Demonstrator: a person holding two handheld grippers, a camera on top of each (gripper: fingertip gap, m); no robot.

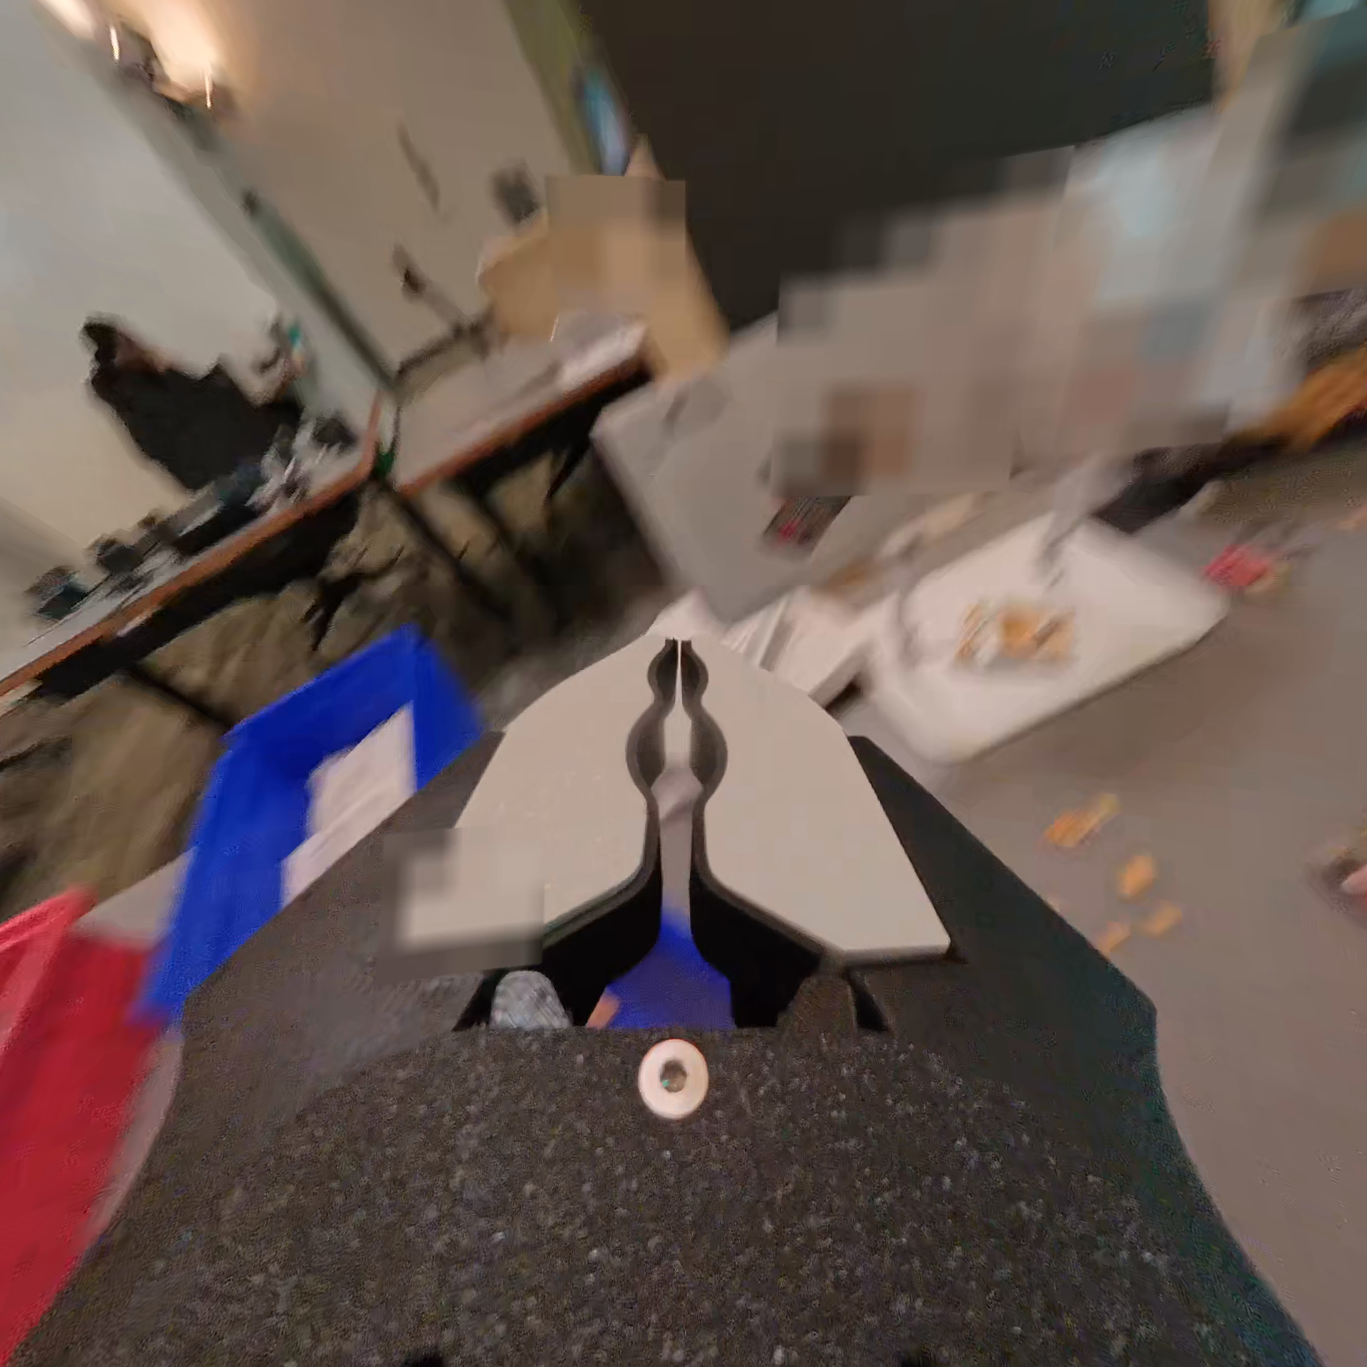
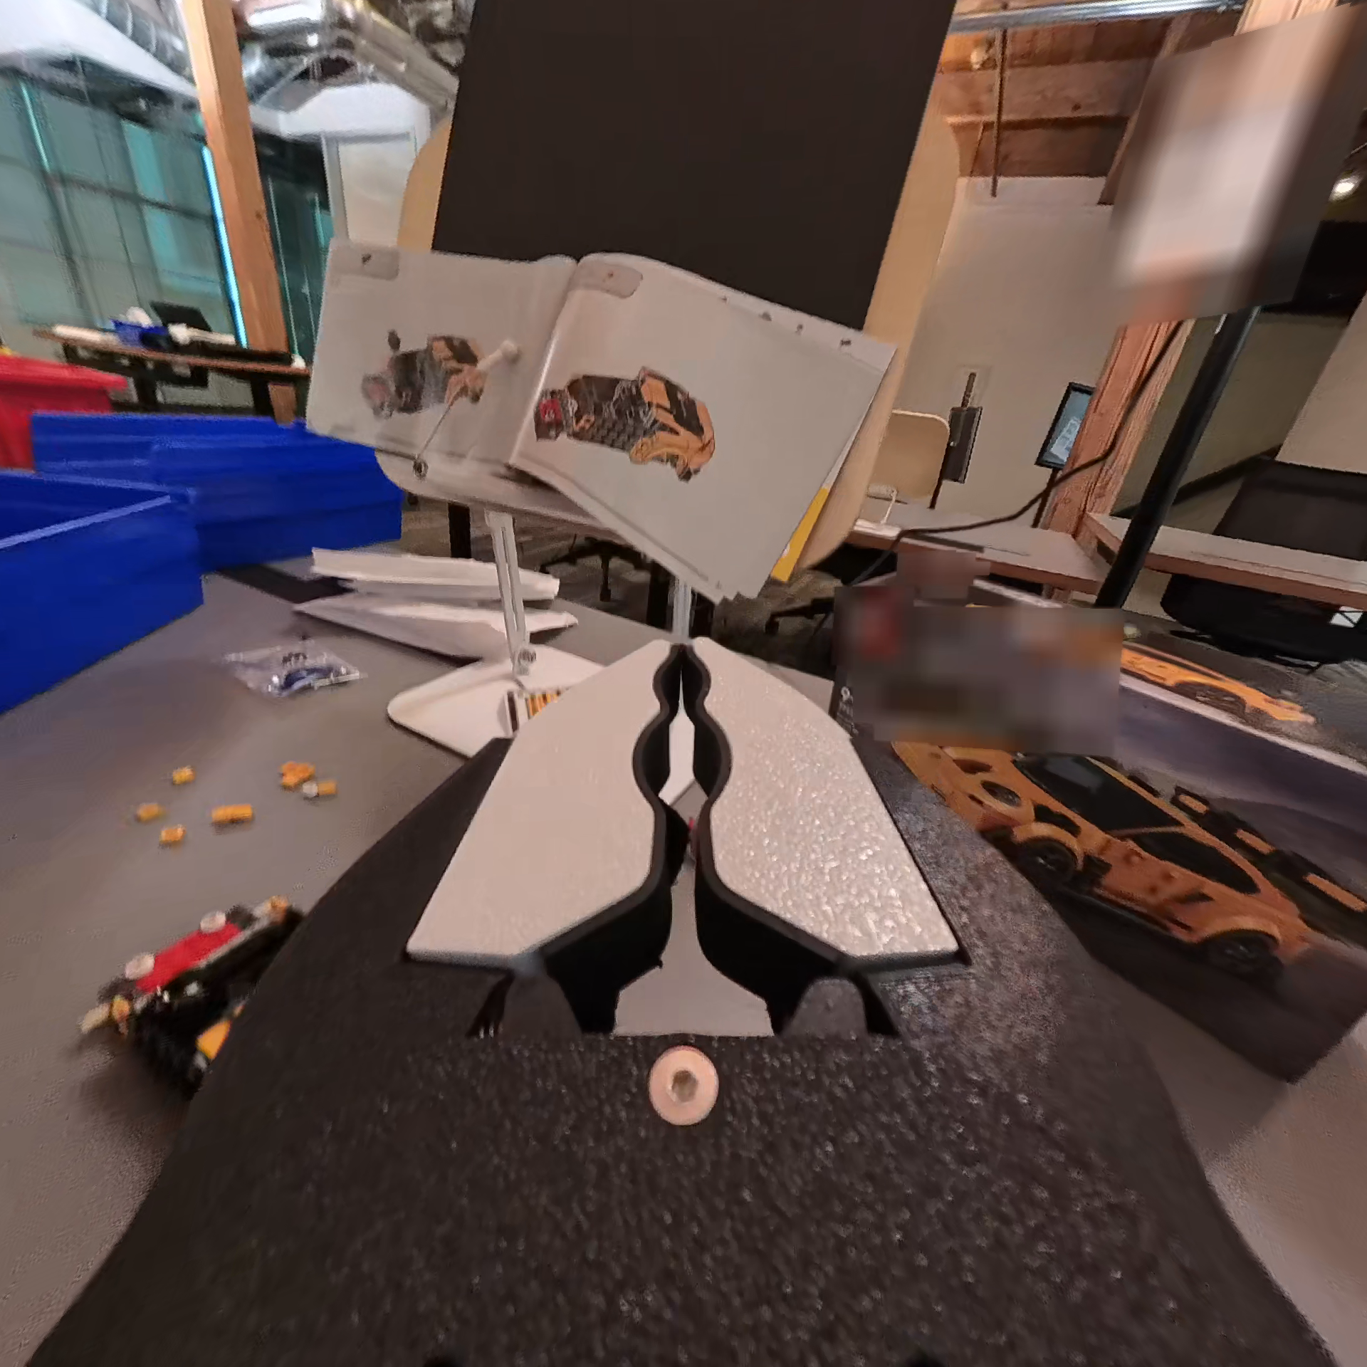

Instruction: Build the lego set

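In the left wrist view everything past the tool is smeared. The left gripper (image 1: 678, 647) has its fingertips pressed together on nothing, above the grey table (image 1: 1109, 851), with a blue bin (image 1: 296, 754) low to its left and a white stand base (image 1: 1035, 636) ahead to the right. Scattered orange bricks (image 1: 1109, 873) lie at right; with the view this blurred, the tool could plausibly clip the bin or the base. In the right wrist view the right gripper (image 2: 684, 651) is likewise closed and empty, just before the stand holding an open booklet (image 2: 592, 399); a bump might tip it. A half-built toy car (image 2: 185, 984) lies low at left, its long axis running from near-left to far-right.
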